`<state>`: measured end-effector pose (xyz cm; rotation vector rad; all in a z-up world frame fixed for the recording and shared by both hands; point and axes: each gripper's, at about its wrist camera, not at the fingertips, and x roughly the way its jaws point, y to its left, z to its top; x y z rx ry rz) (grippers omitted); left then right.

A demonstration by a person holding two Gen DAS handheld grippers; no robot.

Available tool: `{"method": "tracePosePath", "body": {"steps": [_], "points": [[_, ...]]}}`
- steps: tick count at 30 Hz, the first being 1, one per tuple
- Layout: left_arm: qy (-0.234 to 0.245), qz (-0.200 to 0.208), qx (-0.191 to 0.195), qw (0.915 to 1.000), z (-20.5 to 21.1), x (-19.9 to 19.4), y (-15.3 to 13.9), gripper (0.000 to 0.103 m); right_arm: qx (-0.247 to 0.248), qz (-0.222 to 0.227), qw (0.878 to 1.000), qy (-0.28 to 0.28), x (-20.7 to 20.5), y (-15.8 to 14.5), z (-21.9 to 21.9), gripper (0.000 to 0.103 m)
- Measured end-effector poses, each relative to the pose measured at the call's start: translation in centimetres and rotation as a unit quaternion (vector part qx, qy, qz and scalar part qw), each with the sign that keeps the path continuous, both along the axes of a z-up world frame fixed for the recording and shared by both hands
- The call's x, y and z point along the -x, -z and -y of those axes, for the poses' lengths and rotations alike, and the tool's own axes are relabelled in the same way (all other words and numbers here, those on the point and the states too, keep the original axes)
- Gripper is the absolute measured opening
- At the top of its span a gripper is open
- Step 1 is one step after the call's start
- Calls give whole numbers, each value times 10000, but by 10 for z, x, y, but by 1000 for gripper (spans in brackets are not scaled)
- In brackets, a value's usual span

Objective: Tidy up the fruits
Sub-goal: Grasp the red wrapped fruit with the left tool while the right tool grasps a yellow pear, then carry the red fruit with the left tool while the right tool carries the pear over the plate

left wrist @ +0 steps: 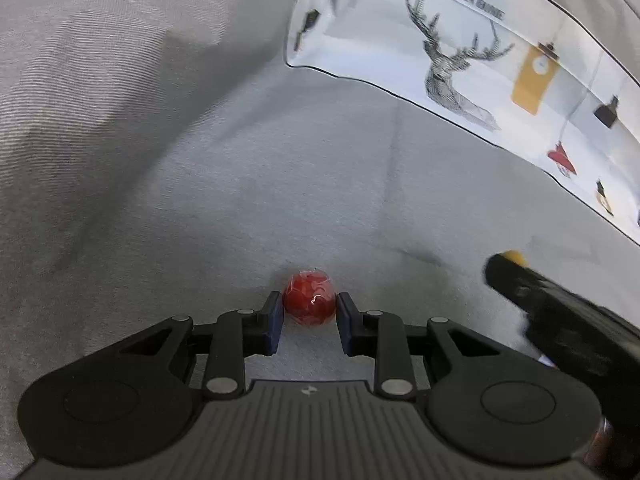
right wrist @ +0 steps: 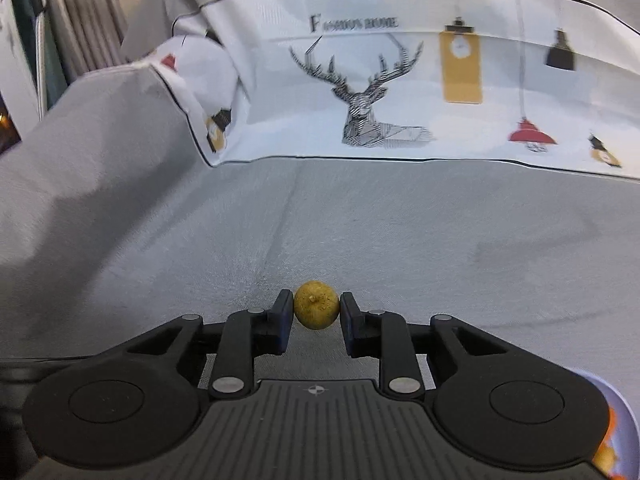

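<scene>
In the left wrist view, my left gripper (left wrist: 309,307) is shut on a small round red fruit (left wrist: 309,298) in clear wrap, held between its blue pads above the grey sofa seat (left wrist: 240,208). In the right wrist view, my right gripper (right wrist: 316,309) is shut on a small round yellow fruit (right wrist: 316,305) with a stem nub, held above the same seat (right wrist: 360,220). The right gripper also shows at the right edge of the left wrist view (left wrist: 560,312), blurred, with the yellow fruit (left wrist: 514,257) at its tip.
A white cushion printed with a deer head and lamps (right wrist: 400,80) leans against the sofa back; it also shows in the left wrist view (left wrist: 480,60). The grey armrest (right wrist: 80,160) rises at the left. A plate rim with orange pieces (right wrist: 616,432) shows at bottom right.
</scene>
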<state>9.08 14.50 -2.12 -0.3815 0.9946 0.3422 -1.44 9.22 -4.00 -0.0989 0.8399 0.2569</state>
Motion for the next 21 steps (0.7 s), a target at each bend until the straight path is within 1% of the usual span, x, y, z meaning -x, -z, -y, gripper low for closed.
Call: {"method": "tracePosePath", "body": {"steps": [3, 6, 8, 10, 12, 14, 17, 21], "points": [[105, -3, 7, 9999, 4, 0, -1, 31, -94, 115, 9999, -55, 21, -24, 6, 27], [242, 55, -96, 9996, 10, 3, -5, 32, -96, 271, 9994, -167, 46, -51, 15, 27], [339, 98, -186, 9992, 14, 4, -8, 32, -90, 426, 9989, -182, 66, -70, 26, 26], [422, 112, -195, 9989, 17, 5, -8, 32, -181, 516, 9984, -102, 86, -81, 42, 26], [478, 97, -186, 9986, 19, 5, -7, 32, -252, 548, 9982, 38, 99, -82, 57, 26], [523, 98, -226, 9983, 21, 3, -7, 32, -260, 514, 9982, 191, 108, -72, 72, 26], [624, 94, -229, 9977, 25, 2, -6, 32, -3, 262, 9987, 441, 106, -52, 87, 26], [769, 42, -188, 9969, 31, -1, -2, 32, 147, 372, 9982, 447, 104, -49, 95, 26]]}}
